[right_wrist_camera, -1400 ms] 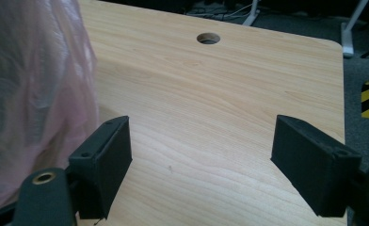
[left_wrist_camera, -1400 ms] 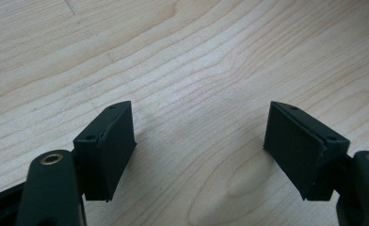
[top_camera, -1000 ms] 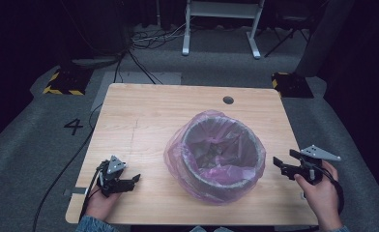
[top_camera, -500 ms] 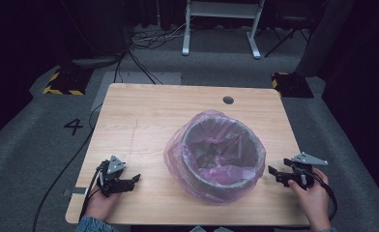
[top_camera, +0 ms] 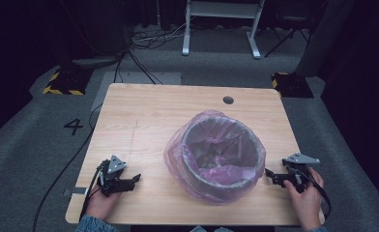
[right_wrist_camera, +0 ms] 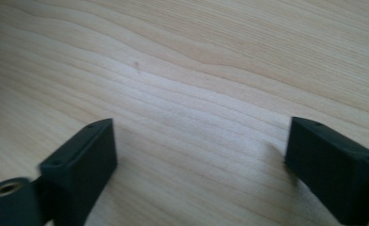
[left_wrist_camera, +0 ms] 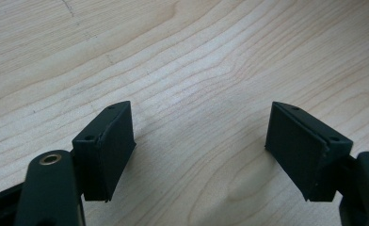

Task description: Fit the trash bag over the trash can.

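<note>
A round grey bin (top_camera: 203,178) lined with a thin pink plastic bag (top_camera: 175,154) stands on the wooden table (top_camera: 153,116), toward its front right. My left gripper (top_camera: 135,179) rests low at the front left of the table, a hand's width left of the bin, with its jaws pointing at it. In the left gripper view the left gripper (left_wrist_camera: 199,123) stands open over bare wood. My right gripper (top_camera: 269,174) sits just right of the bin, near the table surface. In the right gripper view the right gripper (right_wrist_camera: 199,137) is open; its jaws have just been opening, with nothing between them.
A small round hole (top_camera: 228,100) sits near the table's far edge. On the floor behind are a white stand's legs (top_camera: 221,29), cables, and two yellow-and-black blocks (top_camera: 62,83) (top_camera: 289,84). The left gripper's cable hangs off the table's front left corner.
The right hand has come down with its gripper, from above the table's right edge to low beside the bin. The left gripper has stayed where it was.
</note>
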`<state>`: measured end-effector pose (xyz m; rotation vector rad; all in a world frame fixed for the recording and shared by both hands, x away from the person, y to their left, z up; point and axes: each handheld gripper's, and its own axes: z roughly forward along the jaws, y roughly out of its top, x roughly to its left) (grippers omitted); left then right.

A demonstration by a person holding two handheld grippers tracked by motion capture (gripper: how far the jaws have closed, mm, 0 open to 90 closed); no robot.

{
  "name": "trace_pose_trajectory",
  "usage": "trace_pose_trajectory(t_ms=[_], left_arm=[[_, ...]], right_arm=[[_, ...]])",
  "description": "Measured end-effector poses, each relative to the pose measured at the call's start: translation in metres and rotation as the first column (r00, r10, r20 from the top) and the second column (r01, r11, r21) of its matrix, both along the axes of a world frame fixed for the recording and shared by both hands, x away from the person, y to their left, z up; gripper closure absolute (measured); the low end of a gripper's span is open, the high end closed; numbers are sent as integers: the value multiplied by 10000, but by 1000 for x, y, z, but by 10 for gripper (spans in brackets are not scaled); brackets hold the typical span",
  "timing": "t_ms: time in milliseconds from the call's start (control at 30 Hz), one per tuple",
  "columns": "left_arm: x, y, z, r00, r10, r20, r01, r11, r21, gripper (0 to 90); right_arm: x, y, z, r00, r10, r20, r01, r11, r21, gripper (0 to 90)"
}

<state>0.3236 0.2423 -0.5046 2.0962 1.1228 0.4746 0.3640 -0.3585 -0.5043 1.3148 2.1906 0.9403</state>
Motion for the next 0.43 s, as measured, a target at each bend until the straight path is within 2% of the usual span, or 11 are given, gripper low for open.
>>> trace_pose_trajectory(t_ms=[67, 167, 433], left_arm=[[0, 0, 0, 10000, -1, 0, 1, 10000, 2, 239], [0, 0, 0, 10000, -3, -11, 3, 10000, 3, 239], [0, 0, 0, 10000, -23, -8, 23, 10000, 2, 237]], right_arm=[[4, 0, -1, 9994, -294, -198, 292, 9995, -81, 0], [7, 0, -1, 9974, -686, -216, 685, 9976, -90, 0], [10, 0, -1, 9980, -581, -230, 579, 9983, -73, 0]])
